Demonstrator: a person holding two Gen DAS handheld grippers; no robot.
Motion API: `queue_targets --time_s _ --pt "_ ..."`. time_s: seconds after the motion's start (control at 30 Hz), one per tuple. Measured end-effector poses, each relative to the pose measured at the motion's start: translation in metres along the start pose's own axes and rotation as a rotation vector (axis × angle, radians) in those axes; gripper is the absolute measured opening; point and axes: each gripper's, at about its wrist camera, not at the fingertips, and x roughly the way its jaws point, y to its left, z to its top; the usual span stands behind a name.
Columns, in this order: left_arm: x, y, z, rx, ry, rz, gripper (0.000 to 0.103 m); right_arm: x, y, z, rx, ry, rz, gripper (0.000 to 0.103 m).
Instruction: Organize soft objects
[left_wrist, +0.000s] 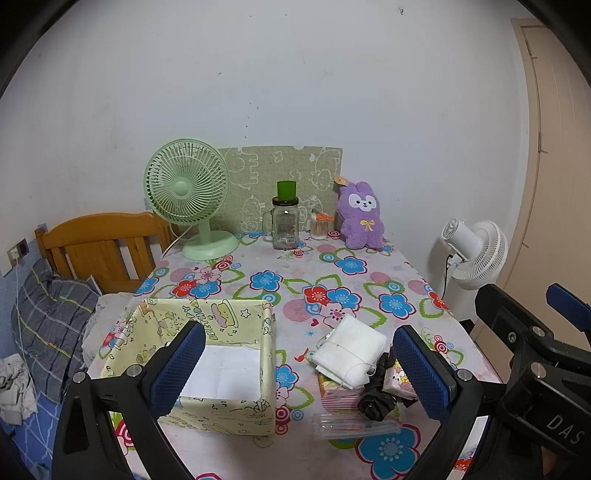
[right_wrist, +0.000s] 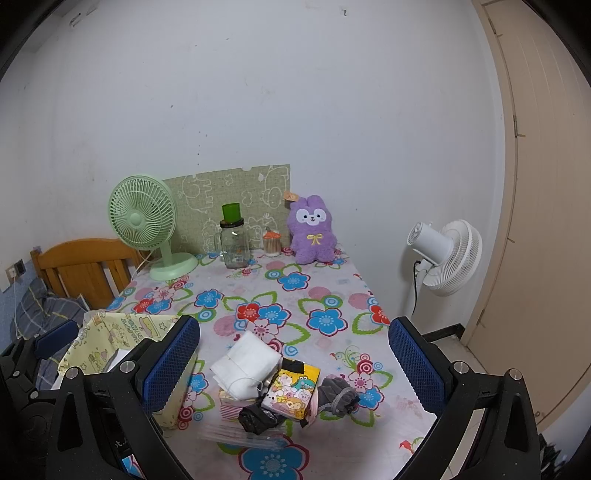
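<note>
A yellow cartoon-print fabric box (left_wrist: 221, 373) stands open on the flowered table's front left, also in the right wrist view (right_wrist: 122, 332). Right of it lies a pile: a folded white cloth (left_wrist: 351, 350) (right_wrist: 247, 363), a black crumpled piece (left_wrist: 376, 400) (right_wrist: 258, 417), a cartoon-print pack (right_wrist: 293, 391), a grey cloth (right_wrist: 338, 395). A purple plush rabbit (left_wrist: 360, 216) (right_wrist: 312, 230) sits at the back. My left gripper (left_wrist: 299, 369) is open and empty above the box and pile. My right gripper (right_wrist: 295, 369) is open and empty above the pile; it also shows in the left wrist view (left_wrist: 535, 332).
A green desk fan (left_wrist: 188, 195), a glass jar with green cup (left_wrist: 285, 221) and a small swab jar (left_wrist: 319, 225) stand at the back. A clear plastic case (left_wrist: 354, 428) lies near the front edge. A white floor fan (right_wrist: 447, 254) stands right, a wooden headboard (left_wrist: 99, 243) left.
</note>
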Motion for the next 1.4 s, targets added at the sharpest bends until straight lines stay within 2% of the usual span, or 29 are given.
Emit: queue_targets --time_s 0.9,1.4 --pt "-0.0034 0.0013 0.0024 0.001 -0.005 0.004 0.101 -0.0014 0.0012 0.0006 0.001 -0.003 -0.002 0.103" --pt "-0.0004 -0.0037 0.002 0.013 -0.008 -0.009 0.098 0.0037 0.0022 -0.0031 0.012 0.008 0.03 0.103"
